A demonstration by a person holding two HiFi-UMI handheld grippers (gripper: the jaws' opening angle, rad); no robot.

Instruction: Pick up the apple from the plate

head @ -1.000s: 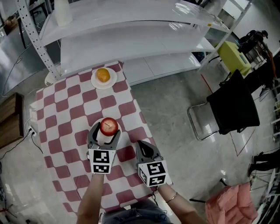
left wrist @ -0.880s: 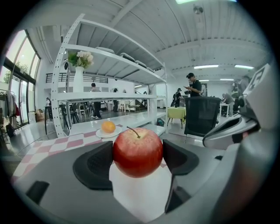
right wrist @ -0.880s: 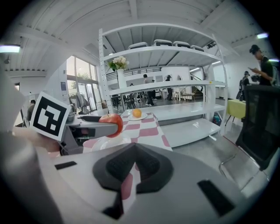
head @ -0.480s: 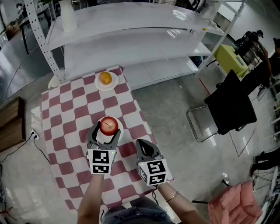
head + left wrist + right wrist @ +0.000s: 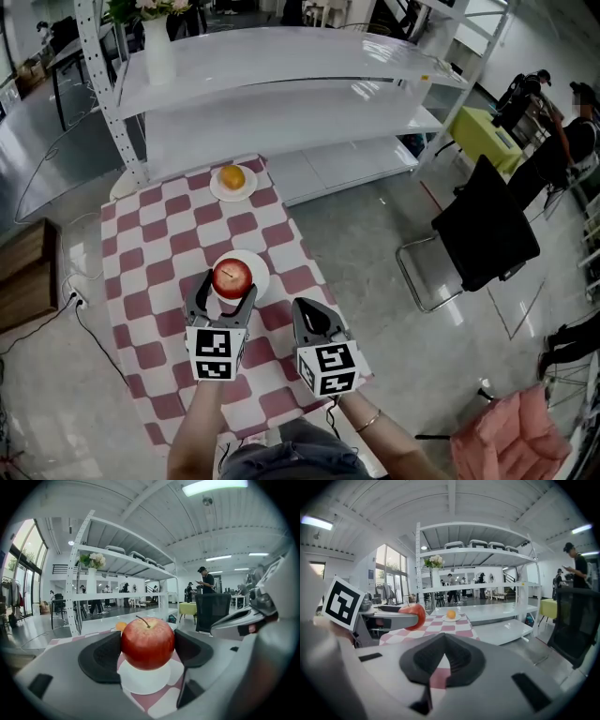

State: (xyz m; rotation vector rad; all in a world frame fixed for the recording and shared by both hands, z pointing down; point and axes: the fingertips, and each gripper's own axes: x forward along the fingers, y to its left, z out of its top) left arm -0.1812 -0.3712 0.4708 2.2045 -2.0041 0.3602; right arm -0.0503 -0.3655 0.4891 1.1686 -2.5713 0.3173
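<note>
Checkered tablecloth [image 5: 141, 281] is spreading below me. I'm squeezing my left gripper [image 5: 225, 287] jaws on the red apple [image 5: 232, 277] by the white plate [image 5: 260, 272]. My right gripper [image 5: 307, 311], at its 3 o'clock, is hanging with jaws together, empty.

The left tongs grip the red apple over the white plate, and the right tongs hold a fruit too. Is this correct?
No. The right tongs hold nothing: the right gripper view shows them shut with no fruit between. The left tongs do grip the red apple over the white plate.
</note>
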